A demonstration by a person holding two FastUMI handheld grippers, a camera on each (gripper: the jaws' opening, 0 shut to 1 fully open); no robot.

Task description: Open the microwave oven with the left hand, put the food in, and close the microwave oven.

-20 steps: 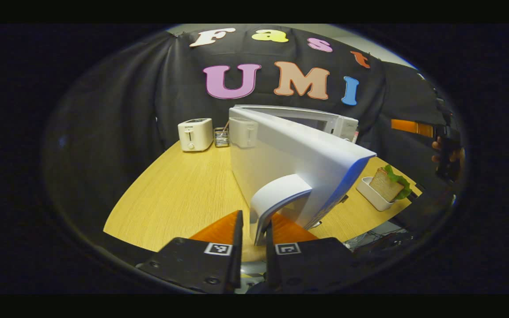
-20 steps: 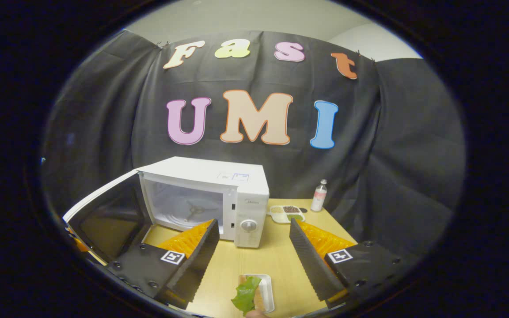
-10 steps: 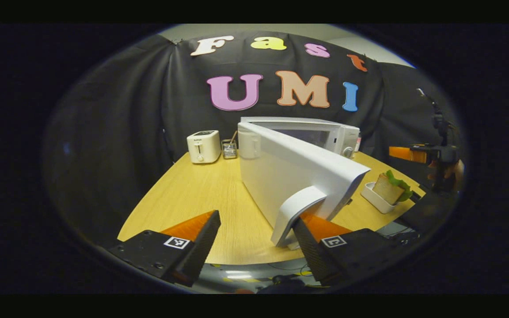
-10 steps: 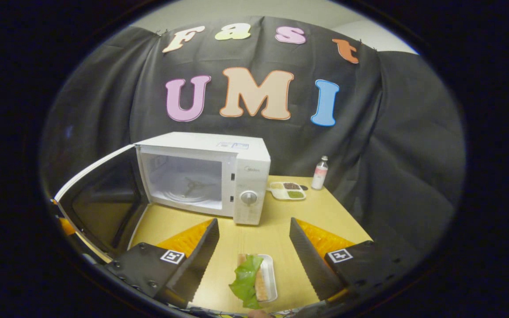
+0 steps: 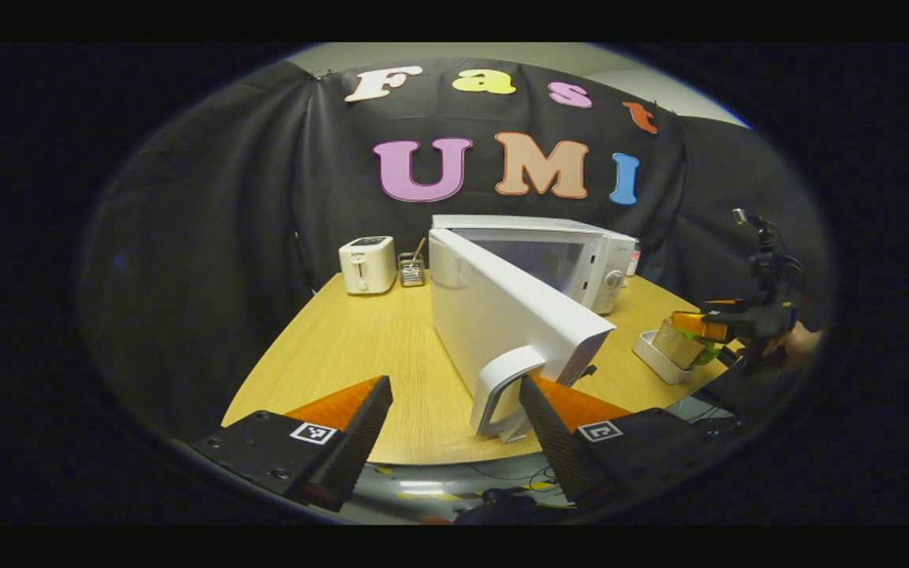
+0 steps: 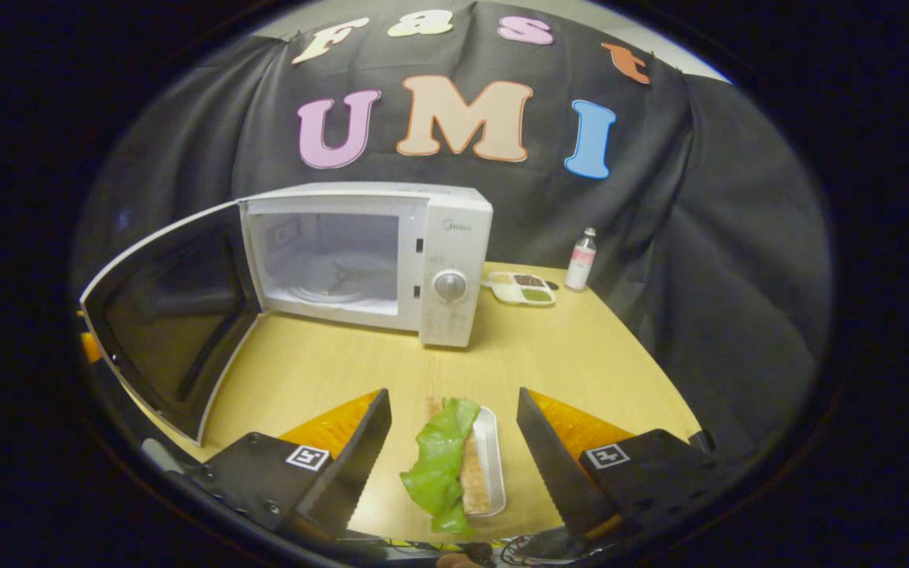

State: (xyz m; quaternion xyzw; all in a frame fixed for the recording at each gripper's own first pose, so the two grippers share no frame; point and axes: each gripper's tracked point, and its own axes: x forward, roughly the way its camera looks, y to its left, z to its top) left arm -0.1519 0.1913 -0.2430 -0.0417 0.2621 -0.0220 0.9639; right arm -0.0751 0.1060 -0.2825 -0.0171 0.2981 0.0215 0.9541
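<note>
The white microwave [image 6: 443, 237] stands with its door [image 6: 170, 308] swung wide open, showing the bare turntable inside. In the left gripper view the door's handle [image 5: 498, 390] sits just in front of my open left gripper [image 5: 454, 394], beside its right finger and not held. A sandwich with a lettuce leaf [image 6: 443, 461] lies in a small white tray [image 6: 494, 465] near the table's front edge. My right gripper [image 6: 452, 410] is open just above it, a finger on either side. From the left gripper view, that right gripper [image 5: 699, 322] hovers at the sandwich [image 5: 671, 343].
A white toaster [image 5: 368, 264] and a small utensil holder [image 5: 411, 268] stand at the back left of the wooden table [image 5: 344, 355]. To the right of the microwave are a divided dish [image 6: 521, 288] and a small bottle [image 6: 581, 260]. A hand [image 5: 798, 347] holds the right gripper.
My left gripper let go of the door handle, opened and drew back a little. My right gripper came down and forward over the sandwich.
</note>
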